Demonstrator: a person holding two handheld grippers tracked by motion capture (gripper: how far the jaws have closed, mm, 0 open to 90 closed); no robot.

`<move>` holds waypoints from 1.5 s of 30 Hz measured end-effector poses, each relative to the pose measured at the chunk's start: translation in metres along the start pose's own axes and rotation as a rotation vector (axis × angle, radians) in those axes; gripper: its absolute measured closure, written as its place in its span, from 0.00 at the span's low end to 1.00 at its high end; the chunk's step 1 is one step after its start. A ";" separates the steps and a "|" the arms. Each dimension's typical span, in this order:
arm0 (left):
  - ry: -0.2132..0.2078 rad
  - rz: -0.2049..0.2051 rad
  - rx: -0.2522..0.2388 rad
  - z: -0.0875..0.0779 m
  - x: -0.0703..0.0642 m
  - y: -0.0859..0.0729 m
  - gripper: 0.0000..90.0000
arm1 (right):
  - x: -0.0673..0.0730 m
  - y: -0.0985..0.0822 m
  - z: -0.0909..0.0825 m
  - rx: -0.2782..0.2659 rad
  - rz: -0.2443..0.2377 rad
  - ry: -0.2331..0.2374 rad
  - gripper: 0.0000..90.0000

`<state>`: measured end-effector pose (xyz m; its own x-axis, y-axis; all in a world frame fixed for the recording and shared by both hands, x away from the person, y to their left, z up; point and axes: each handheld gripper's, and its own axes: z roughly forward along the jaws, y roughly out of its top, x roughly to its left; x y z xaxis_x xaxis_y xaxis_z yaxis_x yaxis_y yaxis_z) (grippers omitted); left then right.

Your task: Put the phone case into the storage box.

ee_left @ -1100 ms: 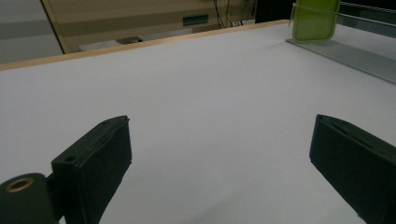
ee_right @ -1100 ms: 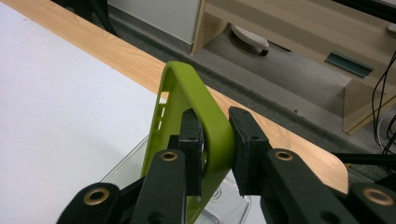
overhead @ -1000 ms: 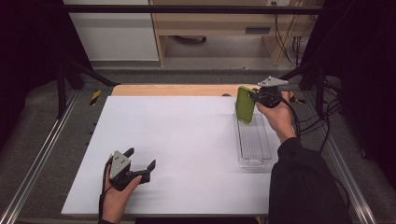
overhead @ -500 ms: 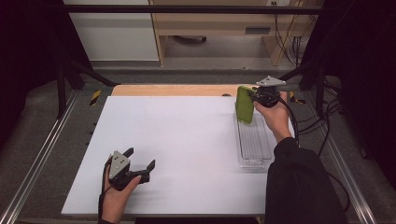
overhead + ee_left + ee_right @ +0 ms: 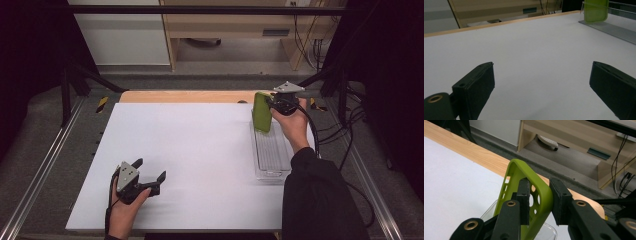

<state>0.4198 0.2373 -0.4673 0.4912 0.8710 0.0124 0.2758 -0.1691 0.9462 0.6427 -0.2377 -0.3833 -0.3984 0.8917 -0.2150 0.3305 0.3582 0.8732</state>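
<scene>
Looking down from the high view, we see the right gripper [image 5: 271, 104] in the upper right of the frame, holding a green phone case [image 5: 262, 112] upright over the far end of a clear plastic tray [image 5: 271, 150]. The tray lies along the right edge of the white table [image 5: 190, 150], and the case's lower edge stands at or just inside the tray's far end; we cannot tell whether it touches. The right hand [image 5: 292, 125] grips its gripper from behind, the dark sleeve [image 5: 320, 200] running down to the lower right corner. In the lower left of the frame the left gripper [image 5: 150, 177] rests on the table in the left hand [image 5: 125, 210], its jaws spread wide with nothing between them, well apart from the tray.

In the left gripper view, we see the two black jaws at the bottom corners, far apart over bare white table. The phone case stands in the upper right of the frame, with the tray's ribbed floor running below it.

In the right gripper view, we see the jaws narrow, set on either side of the case's rim in the middle of the frame. They have just been opening slightly, and the rim sits between the pads. The tray's clear corner shows at the lower centre.
</scene>
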 end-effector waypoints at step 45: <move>0.002 -0.006 -0.001 -0.001 0.001 0.000 0.06 | 0.004 -0.001 0.010 0.010 0.030 -0.068 0.70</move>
<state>0.4196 0.2388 -0.4670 0.4875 0.8731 0.0078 0.2776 -0.1634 0.9467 0.6497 -0.2318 -0.3897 -0.3294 0.9186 -0.2183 0.3499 0.3335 0.8754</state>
